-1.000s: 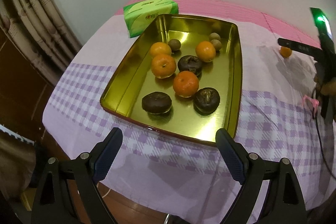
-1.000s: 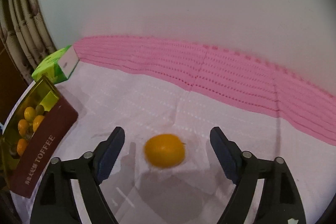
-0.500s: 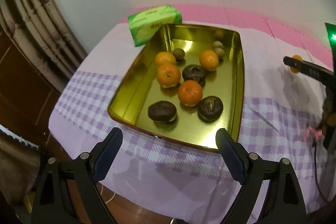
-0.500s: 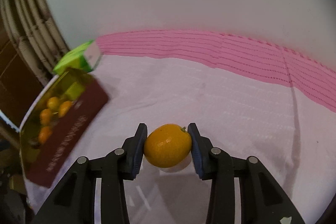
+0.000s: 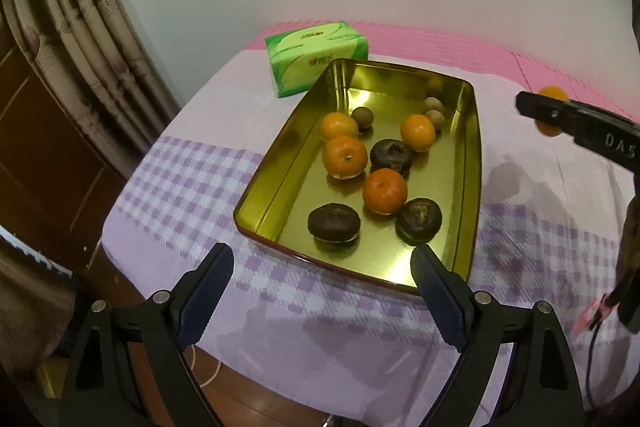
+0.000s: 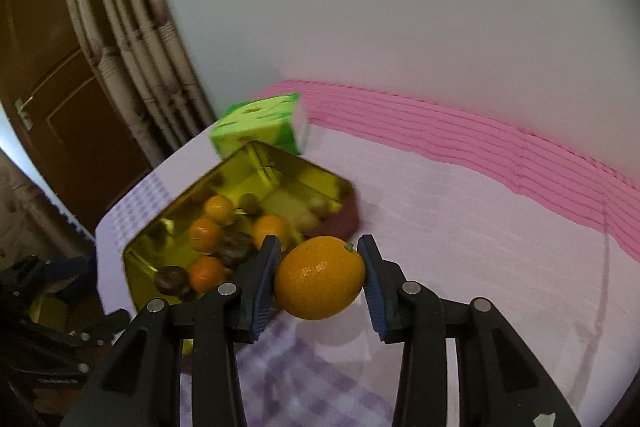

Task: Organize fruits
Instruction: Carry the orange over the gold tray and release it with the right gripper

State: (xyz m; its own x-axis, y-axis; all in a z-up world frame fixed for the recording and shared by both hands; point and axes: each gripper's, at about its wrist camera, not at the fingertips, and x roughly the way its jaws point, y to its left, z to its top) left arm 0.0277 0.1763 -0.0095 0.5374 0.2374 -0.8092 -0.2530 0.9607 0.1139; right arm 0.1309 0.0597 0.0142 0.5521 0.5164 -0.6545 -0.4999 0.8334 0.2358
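The right claw (image 6: 319,277) had an orange (image 6: 320,277) pinched and lifted, the left claw (image 5: 322,301) sat wide and empty, so next up looked like carrying the orange over the gold tray (image 5: 474,163) and letting go.

From your left wrist view, the right gripper (image 5: 540,115) is cut off at the right edge, and its near finger hides most of the orange (image 5: 551,93) it carries. From your right wrist view, the gold tin (image 6: 160,219) and tissue pack (image 6: 260,127) are motion-blurred, so you cannot sort its small brown fruits (image 6: 316,205). The gripper's left finger (image 6: 260,279) hides the tin's near corner. The left gripper (image 6: 36,275) sits dark and cropped at the left edge.
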